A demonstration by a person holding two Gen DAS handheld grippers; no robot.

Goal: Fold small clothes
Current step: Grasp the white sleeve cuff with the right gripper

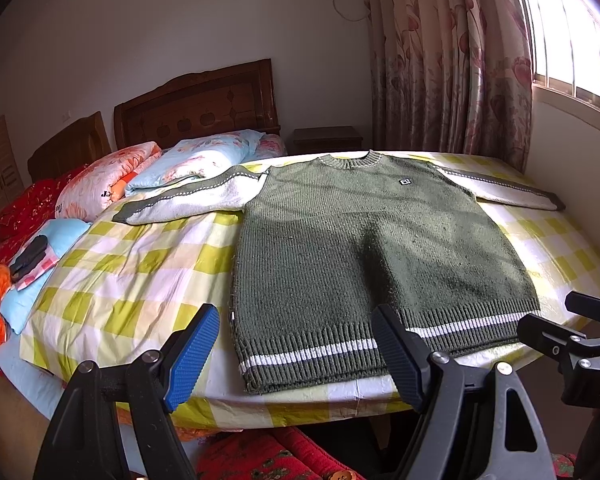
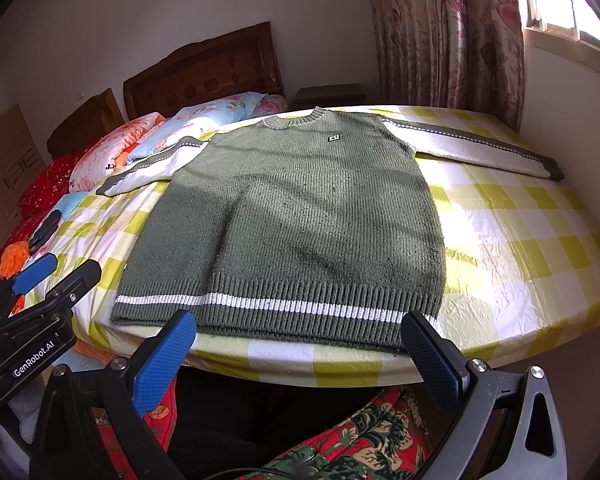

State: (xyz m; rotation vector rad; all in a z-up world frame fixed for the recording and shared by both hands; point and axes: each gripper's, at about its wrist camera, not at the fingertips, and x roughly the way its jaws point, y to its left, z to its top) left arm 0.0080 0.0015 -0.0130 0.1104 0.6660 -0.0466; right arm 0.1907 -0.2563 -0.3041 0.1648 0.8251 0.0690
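Note:
A green knit sweater [image 1: 364, 248] with white sleeves and a white hem stripe lies flat, face up, on the yellow-checked bed sheet [image 1: 140, 272], both sleeves spread out sideways. It also shows in the right wrist view [image 2: 300, 216]. My left gripper [image 1: 296, 356] is open and empty, hovering just in front of the hem's left half. My right gripper [image 2: 300, 360] is open and empty, in front of the hem at the bed's near edge. The right gripper's body shows at the right edge of the left wrist view [image 1: 572, 340].
Folded floral quilts and pillows [image 1: 140, 180] are piled at the bed's left by the wooden headboard [image 1: 196, 108]. A dark object [image 1: 28, 256] lies on a blue cloth at far left. A curtain [image 1: 440, 60] and window are at the back right; a nightstand [image 1: 326, 140] stands behind.

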